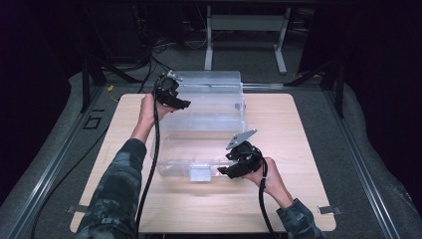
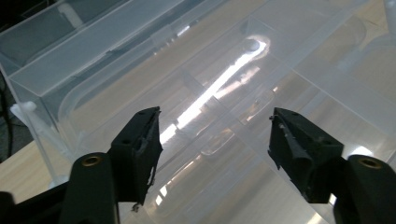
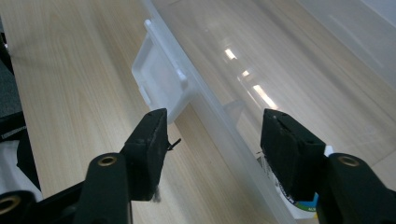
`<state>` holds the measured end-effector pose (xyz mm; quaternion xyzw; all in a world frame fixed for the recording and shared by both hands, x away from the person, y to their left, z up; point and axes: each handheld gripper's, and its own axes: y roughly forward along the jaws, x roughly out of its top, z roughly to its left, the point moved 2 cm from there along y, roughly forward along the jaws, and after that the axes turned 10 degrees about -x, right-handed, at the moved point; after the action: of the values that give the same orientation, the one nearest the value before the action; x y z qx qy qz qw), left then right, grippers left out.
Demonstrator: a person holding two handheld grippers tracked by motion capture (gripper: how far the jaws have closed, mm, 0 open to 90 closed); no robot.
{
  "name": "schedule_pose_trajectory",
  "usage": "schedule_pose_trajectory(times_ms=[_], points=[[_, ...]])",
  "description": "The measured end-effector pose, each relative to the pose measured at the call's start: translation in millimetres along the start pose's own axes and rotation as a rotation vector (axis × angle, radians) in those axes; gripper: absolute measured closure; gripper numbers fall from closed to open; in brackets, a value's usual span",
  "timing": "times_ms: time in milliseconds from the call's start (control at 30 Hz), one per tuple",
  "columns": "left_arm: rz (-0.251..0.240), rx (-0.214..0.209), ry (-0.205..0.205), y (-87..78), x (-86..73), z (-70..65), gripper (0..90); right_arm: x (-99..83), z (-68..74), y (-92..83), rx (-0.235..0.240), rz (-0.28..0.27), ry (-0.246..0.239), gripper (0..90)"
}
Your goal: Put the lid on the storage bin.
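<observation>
Left gripper (image 1: 186,104), jaws apart, at far rim of clear rectangular plastic bin (image 1: 209,129); right gripper (image 1: 222,172), jaws apart, straddles its near rim. Bin's long axis runs near-to-far on wooden table (image 1: 293,149).

- Looks like a lab or test room, dark all round, lit only over the wooden table (image 1: 278,199).
- Behind the table, a white metal desk frame (image 1: 246,30) on grey carpet.
- Beside that frame, loose cables (image 1: 164,47) trail over the floor.
- Metal rails (image 1: 57,159) run along both sides of the table.
- Black curtains (image 1: 383,59) close in the table's sides.
</observation>
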<state>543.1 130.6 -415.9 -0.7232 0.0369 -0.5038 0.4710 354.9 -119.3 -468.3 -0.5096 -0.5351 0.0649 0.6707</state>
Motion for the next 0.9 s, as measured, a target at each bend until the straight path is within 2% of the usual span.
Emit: schedule_pose_trajectory(times_ms=[100, 200, 233, 333, 500, 733, 900], points=[[-0.012, -0.007, -0.011, 4.0, -1.3, 3.6, 39.2, -0.1, 1.4, 3.1, 0.02, 0.0, -0.006, 46.9], [-0.012, -0.002, -0.01, 7.0, -1.7, 4.9, 42.6, -0.7, 1.9, 5.5, -0.005, 0.007, -0.013, 51.5], [-0.004, 0.012, -0.007, 8.9, -1.4, 5.1, 43.6, -1.0, 1.7, 5.6, -0.008, 0.007, -0.009, 52.0], [0.007, 0.019, 0.0, 12.0, -0.5, 4.3, 43.9, -1.7, 0.5, 6.7, -0.008, 0.008, -0.003, 52.8], [0.001, 0.011, -0.006, 11.3, -1.3, 4.3, 46.2, -3.3, 1.2, 11.1, -0.029, 0.0, 0.003, 56.5], [0.016, 0.014, 0.014, 10.2, -1.7, 3.6, 51.2, -6.1, -1.6, 19.3, -0.038, -0.008, 0.034, 62.9], [0.029, 0.016, 0.024, 9.1, -1.3, 2.8, 55.8, -7.4, -0.2, 22.2, -0.059, -0.013, 0.025, 62.5]])
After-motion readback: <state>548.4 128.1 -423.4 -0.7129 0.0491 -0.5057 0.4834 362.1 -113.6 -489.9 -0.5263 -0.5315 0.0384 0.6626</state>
